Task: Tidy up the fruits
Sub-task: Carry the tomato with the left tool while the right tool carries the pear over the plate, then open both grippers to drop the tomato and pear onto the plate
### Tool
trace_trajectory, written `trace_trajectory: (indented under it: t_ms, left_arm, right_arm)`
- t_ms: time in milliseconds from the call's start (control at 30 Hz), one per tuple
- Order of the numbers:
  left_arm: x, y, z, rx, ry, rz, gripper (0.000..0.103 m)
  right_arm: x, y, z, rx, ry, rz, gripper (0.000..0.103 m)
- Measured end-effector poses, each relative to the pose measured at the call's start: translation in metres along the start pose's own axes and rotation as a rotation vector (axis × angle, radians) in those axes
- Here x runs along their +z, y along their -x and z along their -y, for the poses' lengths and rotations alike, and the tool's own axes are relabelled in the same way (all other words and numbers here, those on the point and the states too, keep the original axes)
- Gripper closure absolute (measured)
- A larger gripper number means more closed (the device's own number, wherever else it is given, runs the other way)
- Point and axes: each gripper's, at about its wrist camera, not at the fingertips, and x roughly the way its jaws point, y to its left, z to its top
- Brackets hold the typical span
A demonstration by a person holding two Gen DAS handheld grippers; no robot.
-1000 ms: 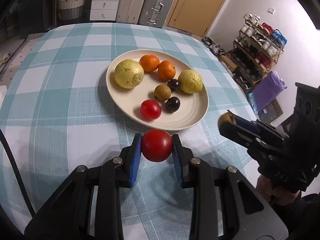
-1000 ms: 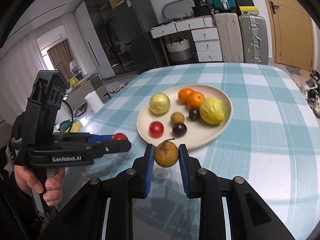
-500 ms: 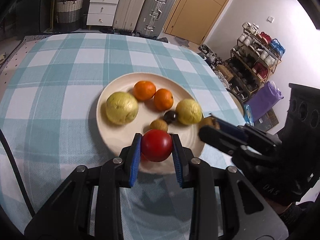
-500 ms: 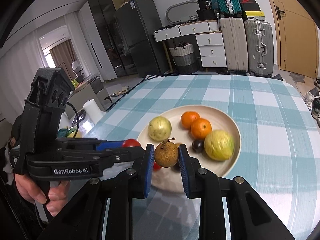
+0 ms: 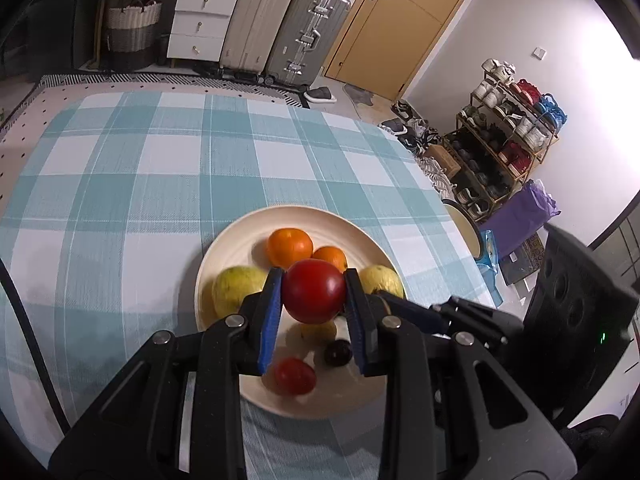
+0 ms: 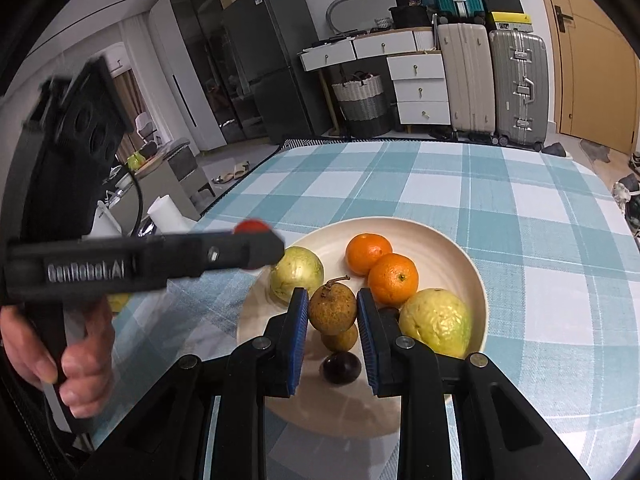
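A cream plate on the checked tablecloth holds two oranges, two yellow-green guavas, a brown longan, a dark plum and a small red tomato. My left gripper is shut on a bigger red tomato and hangs over the plate. My right gripper is shut on a brown stemmed longan, also above the plate. In the right wrist view the left gripper crosses from the left, held by a hand.
The blue-and-white checked table stretches beyond the plate. Suitcases, white drawers and a woven basket stand behind it. A shoe rack is off to the right. The table's right edge drops near the plate.
Both grippers have moved forward from short of the plate to above it, each still holding its fruit. The left gripper also rose a little.
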Motion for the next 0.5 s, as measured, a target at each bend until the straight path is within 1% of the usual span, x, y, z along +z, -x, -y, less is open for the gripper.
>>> trace_trajectory:
  t_ms: [167,367,500]
  left_arm:
    - [0.013,-0.019,-0.002,-0.005,0.003,-0.041,0.077]
    - [0.017,-0.036,-0.001,-0.021,0.008,-0.071,0.077]
    - [0.018,-0.044,-0.003,-0.02,0.013,-0.082,0.077]
  right_arm:
    - [0.005,-0.01,0.002,0.003,-0.007,-0.004,0.078]
    - [0.006,-0.018,0.008,0.012,-0.032,-0.021,0.078]
    - [0.005,-0.022,0.007,0.012,-0.021,-0.03,0.078]
